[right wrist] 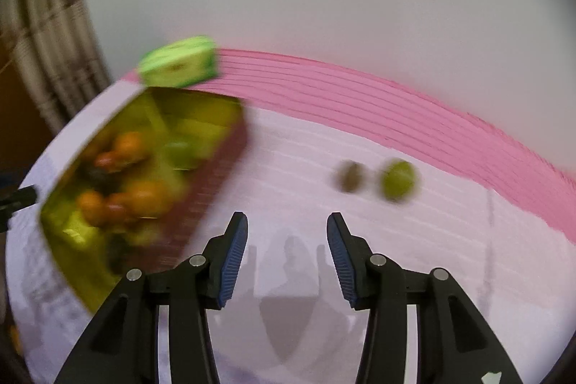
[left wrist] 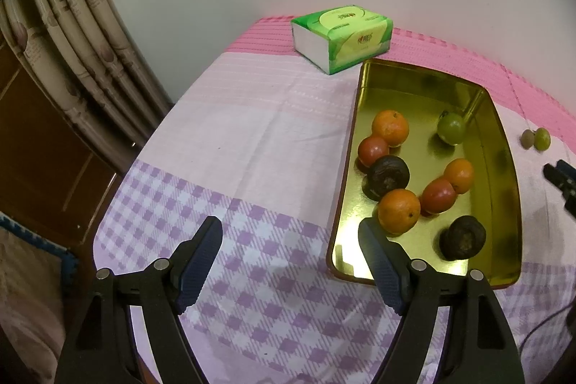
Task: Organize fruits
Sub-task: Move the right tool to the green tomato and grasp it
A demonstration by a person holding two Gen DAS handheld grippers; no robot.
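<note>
Gold metal tray (left wrist: 500, 146) sits on the worktop (left wrist: 252, 132), which is covered by a pink and lilac checked cloth. Inside the tray: three oranges (one at (left wrist: 390, 127)), two red tomato-like fruits (one at (left wrist: 374, 150)), two dark brown fruits (one at (left wrist: 388, 176)) and one green fruit (left wrist: 451, 127) near the far wall. Outside the tray, on its right: a green lime-like fruit (right wrist: 399, 180) and a small brown fruit (right wrist: 350, 176), just beside each other on the cloth. Green tissue pack (left wrist: 341, 37) lies behind the tray's far corner.

Left hand-held gripper (left wrist: 289, 242): jaws spread wide, nothing between them, one finger over the tray's near left corner. Right hand-held gripper (right wrist: 287, 229): jaws parted, empty, over bare cloth short of the two loose fruits; view motion-blurred.
</note>
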